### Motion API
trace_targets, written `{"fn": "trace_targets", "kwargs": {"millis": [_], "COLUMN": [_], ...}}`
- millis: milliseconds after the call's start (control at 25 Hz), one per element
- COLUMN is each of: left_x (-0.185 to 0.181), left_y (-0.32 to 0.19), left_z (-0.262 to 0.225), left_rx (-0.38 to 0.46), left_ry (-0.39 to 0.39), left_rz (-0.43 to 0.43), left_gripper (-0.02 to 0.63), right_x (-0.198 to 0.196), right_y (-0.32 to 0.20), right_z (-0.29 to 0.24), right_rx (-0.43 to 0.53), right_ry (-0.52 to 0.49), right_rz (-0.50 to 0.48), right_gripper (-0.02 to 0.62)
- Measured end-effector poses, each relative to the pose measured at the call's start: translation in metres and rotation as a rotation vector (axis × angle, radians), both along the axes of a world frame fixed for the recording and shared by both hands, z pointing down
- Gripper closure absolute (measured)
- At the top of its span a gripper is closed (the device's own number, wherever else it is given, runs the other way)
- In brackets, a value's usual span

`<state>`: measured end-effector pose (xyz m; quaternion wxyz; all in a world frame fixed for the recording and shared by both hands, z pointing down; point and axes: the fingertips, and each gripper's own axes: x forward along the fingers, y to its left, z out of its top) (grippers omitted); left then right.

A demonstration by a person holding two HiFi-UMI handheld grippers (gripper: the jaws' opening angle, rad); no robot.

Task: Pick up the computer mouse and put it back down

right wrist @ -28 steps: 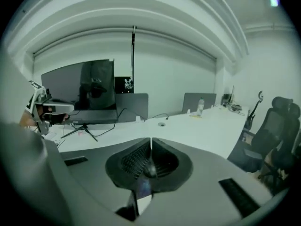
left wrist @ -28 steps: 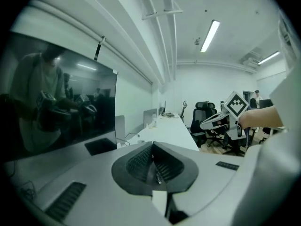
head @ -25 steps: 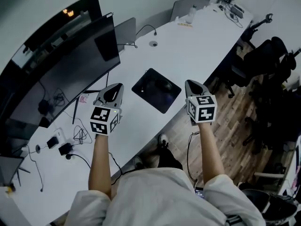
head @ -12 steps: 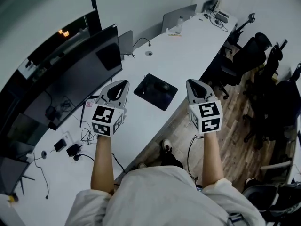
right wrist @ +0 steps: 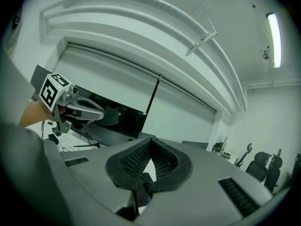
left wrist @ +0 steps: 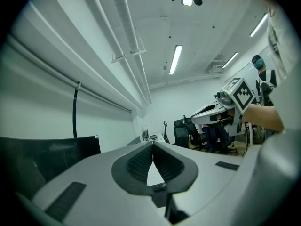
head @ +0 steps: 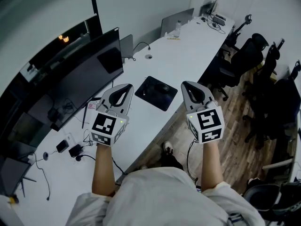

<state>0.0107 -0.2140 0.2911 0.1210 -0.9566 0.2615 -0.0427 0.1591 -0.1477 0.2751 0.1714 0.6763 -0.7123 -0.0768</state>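
A dark computer mouse [head: 164, 86] lies on a black mouse pad [head: 153, 95] on the long white desk [head: 188, 48], seen in the head view only. Both grippers are held up high above the desk's near edge and point level across the room. My left gripper [head: 127, 86] [left wrist: 153, 145] is to the left of the pad, my right gripper [head: 186, 85] [right wrist: 150, 142] to its right. The jaws of each meet at the tips with nothing between them. Neither gripper view shows the mouse; each shows the other gripper, walls and ceiling.
Dark monitors [head: 84, 74] stand along the desk's left side. Cables and chargers [head: 70, 149] lie near them. A closed laptop [head: 176, 16] and a bottle [head: 177, 28] sit at the far end. Black office chairs [head: 244, 55] stand on the wood floor to the right.
Both grippers have risen toward the head camera and look larger. They stayed shut and empty. The mouse has not moved on its pad.
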Motion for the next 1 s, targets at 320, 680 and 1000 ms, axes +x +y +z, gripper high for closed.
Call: {"fn": "trace_targets", "kwargs": {"millis": [320,680,1000], "left_x": [0.003,0.010,0.021], "left_y": [0.012,0.007,-0.006], "left_z": [-0.005,0.009,0.018], "left_rx": [0.018,-0.011,-0.028], "left_ry": [-0.005,-0.026,-0.040], "left_rz": [0.020,0.012,0.001], "left_gripper": [0.588,0.588,0.588], "right_x": [-0.004,0.010,0.025], "right_y": [0.003,-0.001,-0.013], "right_z": [0.010,0.017,0.028], "right_rx": [-0.020,-0.023,-0.046], "right_ry": [0.006,-0.016,-0.021], "right_rz": [-0.016,-0.002,-0.003], "right_gripper": [0.583,0.583,0.583]}}
